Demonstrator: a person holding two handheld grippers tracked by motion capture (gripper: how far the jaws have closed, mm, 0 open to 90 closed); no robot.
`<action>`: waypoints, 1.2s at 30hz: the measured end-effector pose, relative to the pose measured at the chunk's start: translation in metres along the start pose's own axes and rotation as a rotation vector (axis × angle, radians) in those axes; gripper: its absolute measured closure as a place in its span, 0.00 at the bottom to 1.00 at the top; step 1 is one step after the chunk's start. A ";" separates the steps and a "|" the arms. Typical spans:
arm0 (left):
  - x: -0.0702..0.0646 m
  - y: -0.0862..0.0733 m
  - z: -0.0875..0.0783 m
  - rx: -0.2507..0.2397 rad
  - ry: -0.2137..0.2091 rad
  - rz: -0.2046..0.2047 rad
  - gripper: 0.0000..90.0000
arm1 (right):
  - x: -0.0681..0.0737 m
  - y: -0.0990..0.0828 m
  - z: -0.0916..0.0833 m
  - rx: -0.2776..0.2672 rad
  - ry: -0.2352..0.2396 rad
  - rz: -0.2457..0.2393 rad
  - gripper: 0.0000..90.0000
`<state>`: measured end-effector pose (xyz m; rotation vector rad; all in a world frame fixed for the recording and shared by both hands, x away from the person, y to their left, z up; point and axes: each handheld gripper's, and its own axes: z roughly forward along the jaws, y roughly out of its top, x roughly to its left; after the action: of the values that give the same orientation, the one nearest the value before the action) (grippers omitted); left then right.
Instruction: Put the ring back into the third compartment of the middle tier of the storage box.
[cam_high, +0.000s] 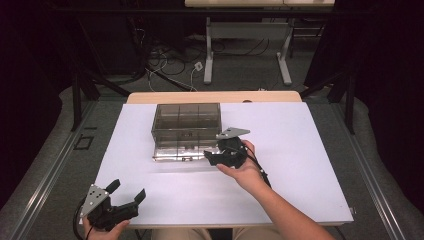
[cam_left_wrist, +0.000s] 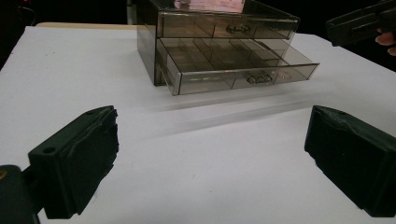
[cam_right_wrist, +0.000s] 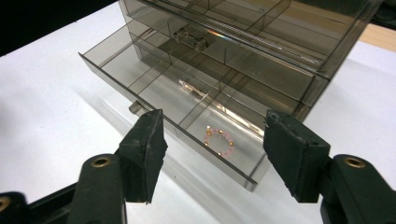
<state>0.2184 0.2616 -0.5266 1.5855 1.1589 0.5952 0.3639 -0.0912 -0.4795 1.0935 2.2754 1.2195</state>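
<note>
Pink bracelet (cam_right_wrist: 218, 142) lies in the open drawer (cam_right_wrist: 154, 88) (unlabelled), both claws released: right claw (cam_right_wrist: 212, 154), left claw (cam_left_wrist: 210, 158).

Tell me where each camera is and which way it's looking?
High view: above the person's side, facing forward and down on the white table; both forearms, left tongs and right tongs show.
Left gripper view: rides the left tongs, low, facing the drawer box; both black jaws show.
Right gripper view: rides the right tongs, looking down into the open bottom drawer at a pink bead bracelet.
All three views share the drawer box.
</note>
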 end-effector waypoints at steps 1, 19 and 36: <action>0.000 0.000 0.000 0.000 0.000 0.000 0.04 | -0.001 -0.003 -0.003 -0.013 -0.001 -0.006 0.40; 0.000 0.000 0.000 0.000 0.000 -0.004 0.04 | -0.013 -0.022 -0.034 -0.057 -0.015 0.052 0.17; -0.002 0.000 0.001 0.004 0.000 -0.004 0.04 | -0.026 -0.059 -0.081 -0.104 -0.100 0.042 0.09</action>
<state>0.2181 0.2599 -0.5270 1.5859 1.1632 0.5903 0.3046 -0.1759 -0.4831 1.1421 2.1015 1.2547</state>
